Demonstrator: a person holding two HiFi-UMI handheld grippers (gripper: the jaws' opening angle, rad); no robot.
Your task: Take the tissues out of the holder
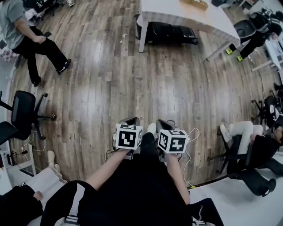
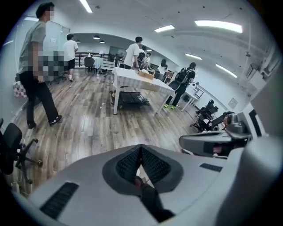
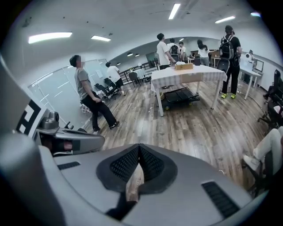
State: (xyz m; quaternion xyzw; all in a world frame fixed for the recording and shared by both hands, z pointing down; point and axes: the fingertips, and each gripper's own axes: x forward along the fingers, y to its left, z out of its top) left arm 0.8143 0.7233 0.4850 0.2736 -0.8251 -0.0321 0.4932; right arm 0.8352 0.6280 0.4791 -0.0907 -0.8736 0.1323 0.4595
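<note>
A tan box-like holder (image 1: 194, 3) lies on the white table (image 1: 177, 15) at the far end of the room; it also shows as the holder (image 2: 146, 75) in the left gripper view and the holder (image 3: 183, 66) in the right gripper view. No tissues can be made out at this distance. My left gripper (image 1: 131, 120) and right gripper (image 1: 162, 123) are side by side over the wooden floor, far short of the table. The left gripper (image 2: 140, 148) is shut and holds nothing. The right gripper (image 3: 139, 146) is shut as well, with nothing between its pads.
A black cart (image 1: 168, 33) stands under the table. A person (image 1: 26, 39) walks at the left; others stand by the table's far right corner (image 1: 247, 44). Office chairs (image 1: 24, 117) are at the left, and a seated person (image 1: 247, 145) is at the right. Wooden floor (image 1: 110, 79) lies between me and the table.
</note>
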